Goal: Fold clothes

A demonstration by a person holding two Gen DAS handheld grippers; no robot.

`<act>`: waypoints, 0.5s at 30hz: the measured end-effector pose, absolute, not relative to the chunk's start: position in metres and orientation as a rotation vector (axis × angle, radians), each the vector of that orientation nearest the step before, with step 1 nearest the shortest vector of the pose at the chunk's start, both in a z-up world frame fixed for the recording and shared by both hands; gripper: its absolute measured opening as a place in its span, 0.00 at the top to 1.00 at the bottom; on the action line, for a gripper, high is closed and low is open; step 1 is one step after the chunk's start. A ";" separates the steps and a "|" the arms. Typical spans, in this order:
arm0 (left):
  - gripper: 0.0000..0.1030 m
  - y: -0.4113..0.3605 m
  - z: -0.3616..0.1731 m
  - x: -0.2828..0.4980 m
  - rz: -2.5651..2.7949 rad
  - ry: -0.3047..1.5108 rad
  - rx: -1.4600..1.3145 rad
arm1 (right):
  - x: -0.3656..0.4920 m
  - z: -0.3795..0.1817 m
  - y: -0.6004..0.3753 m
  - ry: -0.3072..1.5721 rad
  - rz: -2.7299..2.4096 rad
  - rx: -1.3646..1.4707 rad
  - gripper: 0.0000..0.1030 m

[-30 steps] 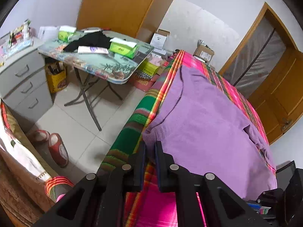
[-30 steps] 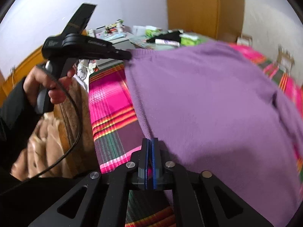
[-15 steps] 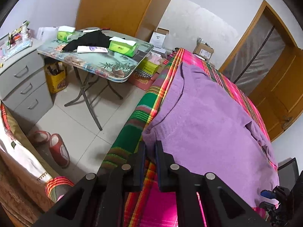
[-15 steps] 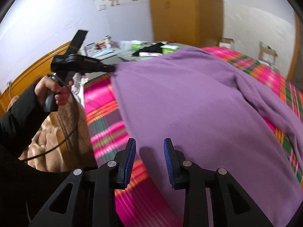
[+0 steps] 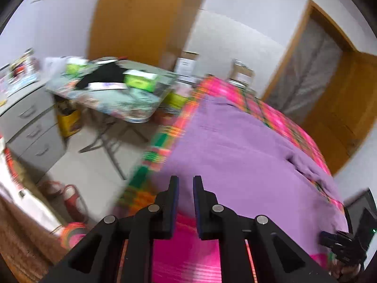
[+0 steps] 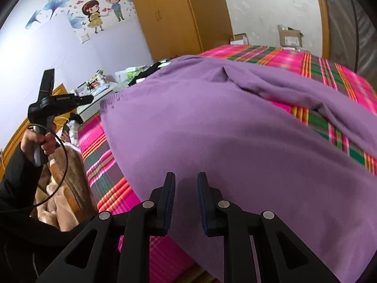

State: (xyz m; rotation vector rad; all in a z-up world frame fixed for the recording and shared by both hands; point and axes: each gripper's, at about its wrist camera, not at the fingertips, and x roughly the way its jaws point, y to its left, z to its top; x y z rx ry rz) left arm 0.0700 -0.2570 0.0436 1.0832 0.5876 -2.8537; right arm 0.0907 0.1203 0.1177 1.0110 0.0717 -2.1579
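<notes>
A purple garment (image 5: 235, 160) (image 6: 212, 129) lies spread flat on a pink plaid bed cover (image 5: 282, 122) (image 6: 294, 56), with one sleeve (image 6: 282, 87) folded across it. My left gripper (image 5: 186, 184) hovers over the garment's near corner. Its jaws stand a narrow gap apart with no cloth between them. In the right wrist view the left gripper (image 6: 90, 97), held by a hand (image 6: 37, 141), sits just off that corner. My right gripper (image 6: 186, 181) hangs above the garment's near edge, and its jaws are closing with nothing between them.
Left of the bed stand a cluttered folding table (image 5: 113, 99), grey drawers (image 5: 30, 122) and red slippers (image 5: 70, 200) on a tiled floor. A wardrobe (image 6: 169, 11), cardboard boxes (image 6: 289, 37) and a wooden door (image 5: 341, 94) lie beyond. A brown blanket (image 6: 59, 200) is heaped at the bedside.
The right gripper let go of the garment's edge, opened wide and swung sideways, then narrowed. The left gripper rose off the corner it pinched. The garment now lies flat.
</notes>
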 end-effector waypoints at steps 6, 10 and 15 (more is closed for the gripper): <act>0.89 -0.180 0.041 0.047 -3.038 0.533 1.229 | 0.089 0.120 0.147 -0.017 -2.238 1.020 0.81; 0.89 -0.140 0.036 0.036 -3.107 0.489 1.324 | 0.066 0.123 0.179 -0.148 -2.356 1.071 0.81; 0.89 -0.109 0.029 0.027 -3.141 0.444 1.406 | 0.024 0.123 0.206 -0.368 -2.419 1.156 0.78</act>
